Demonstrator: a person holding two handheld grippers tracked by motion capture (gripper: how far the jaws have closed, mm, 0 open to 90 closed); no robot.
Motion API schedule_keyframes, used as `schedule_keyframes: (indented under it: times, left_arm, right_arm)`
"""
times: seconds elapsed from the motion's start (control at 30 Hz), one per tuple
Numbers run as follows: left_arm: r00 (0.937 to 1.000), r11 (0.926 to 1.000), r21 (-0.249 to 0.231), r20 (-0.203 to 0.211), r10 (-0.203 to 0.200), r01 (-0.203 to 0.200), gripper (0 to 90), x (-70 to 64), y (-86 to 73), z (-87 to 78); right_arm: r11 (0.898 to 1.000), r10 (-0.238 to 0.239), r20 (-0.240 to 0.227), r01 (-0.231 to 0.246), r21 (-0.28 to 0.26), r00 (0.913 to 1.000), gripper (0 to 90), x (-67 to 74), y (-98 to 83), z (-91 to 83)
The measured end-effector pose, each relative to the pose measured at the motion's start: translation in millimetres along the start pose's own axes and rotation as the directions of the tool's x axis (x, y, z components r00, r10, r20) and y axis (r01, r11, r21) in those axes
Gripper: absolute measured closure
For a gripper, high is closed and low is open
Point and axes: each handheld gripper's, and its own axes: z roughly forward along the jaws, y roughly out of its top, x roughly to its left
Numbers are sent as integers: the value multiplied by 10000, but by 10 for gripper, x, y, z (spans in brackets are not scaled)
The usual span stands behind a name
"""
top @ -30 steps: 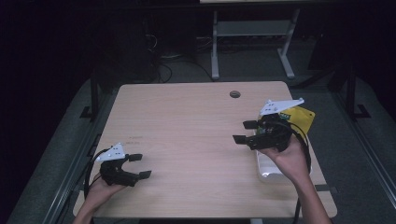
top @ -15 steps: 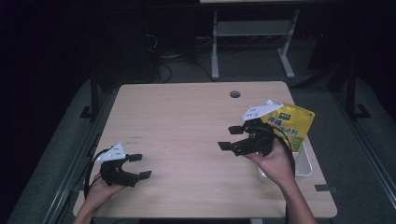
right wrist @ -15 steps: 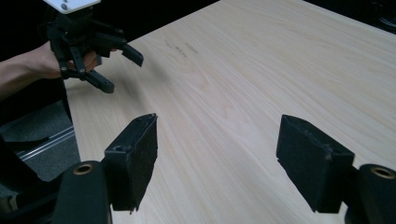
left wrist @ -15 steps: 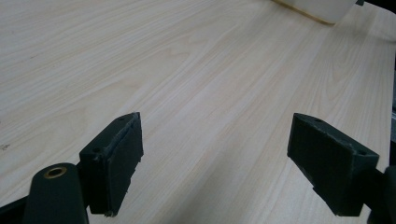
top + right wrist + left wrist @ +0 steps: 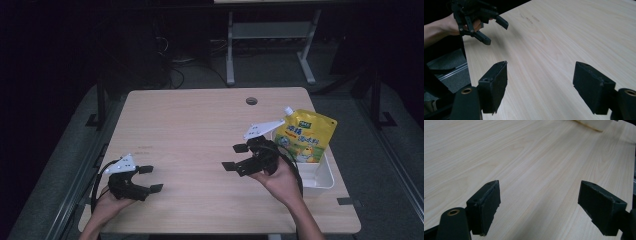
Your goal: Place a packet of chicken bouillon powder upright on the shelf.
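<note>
Gaping wide, right tool [image 5: 235, 157] holds nothing; left tool [image 5: 150, 179] likewise, over table [image 5: 190, 125].

Right gripper [image 5: 235, 157] moved left, off yellow pouch [image 5: 303, 135] and white bin [image 5: 320, 175]; pouch now uncovered

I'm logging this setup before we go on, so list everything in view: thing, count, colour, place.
table: one, light wood, centre of the high view.
cable hole: one, dark, far edge of the table, right of centre.
pouch: one, yellow with a white spout, standing in the bin at the table's right edge.
bin: one, white, right edge of the table.
shelf frame: one, grey metal, on the floor behind the table.
left gripper: one, black with a grey plate, near left corner, jaws apart, holding nothing.
right gripper: one, black with a grey plate, just left of the bin, jaws apart, holding nothing.
</note>
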Motion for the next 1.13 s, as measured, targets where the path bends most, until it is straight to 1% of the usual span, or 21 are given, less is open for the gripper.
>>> schedule_keyframes:
  times: [0.07,0.23,0.27,0.3,0.4,0.5,0.57,0.6,0.73,0.83,0.87,0.9,0.93,0.97,1.0,1.03,1.07,1.13]
  left_arm:
    - [10000,10000,0,11,10,-10,177,-1,0,2]
    - [10000,10000,8,28,-13,12,177,-3,-4,5]
    - [10000,10000,8,28,-13,12,177,-3,-4,5]
    - [10000,10000,23,37,-24,24,177,-5,-5,7]
    - [10000,10000,47,59,15,-15,177,-9,-6,15]
    - [10000,9999,100,67,51,-51,177,-32,-2,31]
    - [9999,9999,125,78,77,-78,177,-38,-1,39]
    - [9999,9998,173,107,99,-101,178,-49,-3,50]
    - [9998,9996,246,175,128,-133,177,-72,-11,83]
    - [9998,9992,385,121,133,-137,178,-89,-15,103]
    - [9999,9990,423,119,124,-129,178,-101,-20,114]
    - [9999,9989,456,82,126,-129,178,-123,-30,116]
    - [9999,9989,456,82,126,-129,178,-123,-30,116]
    - [10000,9992,402,41,79,-80,178,-147,-44,105]
    - [10000,9996,299,18,-5,5,177,-163,-53,98]
    - [10000,9996,299,18,-5,5,178,-163,-53,98]
    - [10000,9998,165,-14,-93,94,178,-197,-73,90]
    - [10000,9998,172,-68,-56,57,178,-216,-81,86]
  right_arm:
    - [10000,5,-131,-5,21,9999,264,31,-28,66]
    - [9997,-140,-227,145,206,9996,263,99,-92,190]
    - [9997,-140,-227,145,206,9996,263,99,-92,190]
    - [9995,-167,-292,175,281,9994,262,117,-121,244]
    - [9993,-168,-337,179,328,9993,262,127,-148,285]
    - [9989,-92,-456,113,460,9989,261,143,-205,360]
    - [9988,-119,-479,142,474,9988,261,144,-218,374]
    - [9986,-62,-517,89,521,9986,260,156,-258,416]
    - [9981,57,-590,-21,609,9982,258,169,-335,490]
    - [9977,75,-519,-40,675,9986,255,177,-374,528]
    - [9979,150,-480,-119,642,9987,254,184,-400,544]
    - [9975,208,-343,-184,678,9992,249,198,-470,589]
    - [9975,208,-343,-184,678,9992,249,198,-470,589]
    - [9975,242,-239,-226,664,9994,246,209,-546,622]
    - [9978,225,-213,-212,626,9995,244,210,-576,630]
    - [9978,225,-213,-212,626,9995,244,210,-576,630]
    - [9983,319,-103,-314,481,9994,228,223,-659,660]
    - [9985,301,-9,-300,458,9995,213,236,-701,700]
